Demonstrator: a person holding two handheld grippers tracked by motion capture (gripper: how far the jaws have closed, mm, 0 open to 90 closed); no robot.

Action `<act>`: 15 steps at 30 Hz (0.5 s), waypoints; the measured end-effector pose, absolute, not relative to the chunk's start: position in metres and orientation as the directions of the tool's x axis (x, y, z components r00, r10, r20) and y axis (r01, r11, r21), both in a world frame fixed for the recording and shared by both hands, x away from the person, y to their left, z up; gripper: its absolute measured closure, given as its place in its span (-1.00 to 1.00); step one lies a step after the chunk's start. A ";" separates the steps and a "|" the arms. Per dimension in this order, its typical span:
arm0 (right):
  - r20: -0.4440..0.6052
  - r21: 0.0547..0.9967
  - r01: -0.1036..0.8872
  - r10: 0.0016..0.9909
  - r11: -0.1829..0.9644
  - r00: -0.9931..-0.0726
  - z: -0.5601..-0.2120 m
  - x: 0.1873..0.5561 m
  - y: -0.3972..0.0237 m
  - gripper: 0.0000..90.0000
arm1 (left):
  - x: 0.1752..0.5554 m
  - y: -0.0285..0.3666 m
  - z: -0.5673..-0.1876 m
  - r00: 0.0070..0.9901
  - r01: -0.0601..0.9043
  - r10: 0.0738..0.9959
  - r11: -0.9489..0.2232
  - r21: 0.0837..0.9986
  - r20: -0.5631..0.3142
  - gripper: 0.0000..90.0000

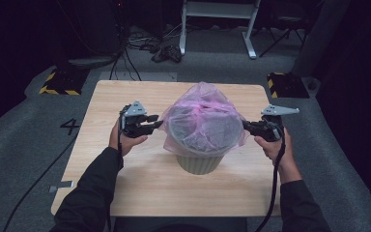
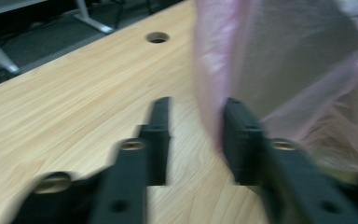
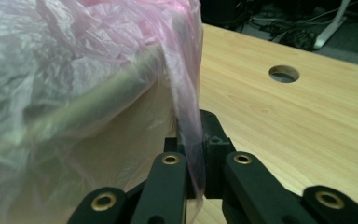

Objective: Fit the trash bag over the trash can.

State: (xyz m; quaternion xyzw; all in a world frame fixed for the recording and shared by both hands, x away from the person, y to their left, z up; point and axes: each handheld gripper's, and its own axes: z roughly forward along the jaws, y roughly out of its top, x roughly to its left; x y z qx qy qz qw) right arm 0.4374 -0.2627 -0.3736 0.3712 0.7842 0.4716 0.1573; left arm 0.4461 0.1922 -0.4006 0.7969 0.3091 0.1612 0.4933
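Pale bin at centre of wooden table, draped in a pink plastic bag. Left gripper beside the bag's left edge, jaws apart with the film hanging between them. Right gripper at the opposite side, jaws pinched closed on the bag's hem.

A light wooden desk stands on grey carpeted floor. A pale bin, lined with a pink plastic bag, sits upright near the desk's middle. A round hole pierces the desktop.
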 end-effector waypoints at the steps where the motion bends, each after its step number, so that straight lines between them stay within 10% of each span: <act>1: 0.100 0.858 0.432 0.734 0.277 -0.671 -0.372 0.436 -0.264 0.96 | 0.442 0.197 -0.398 0.751 0.320 0.660 -0.319 0.892 -0.033 0.19; 4: 0.086 0.871 0.411 0.740 0.269 -0.667 -0.365 0.430 -0.268 0.95 | 0.428 0.210 -0.391 0.720 0.300 0.694 -0.310 0.902 -0.001 -0.24; 15: 0.049 0.892 0.362 0.739 0.271 -0.672 -0.352 0.411 -0.276 0.89 | 0.360 0.213 -0.373 0.795 0.182 0.604 -0.317 0.931 0.051 -0.58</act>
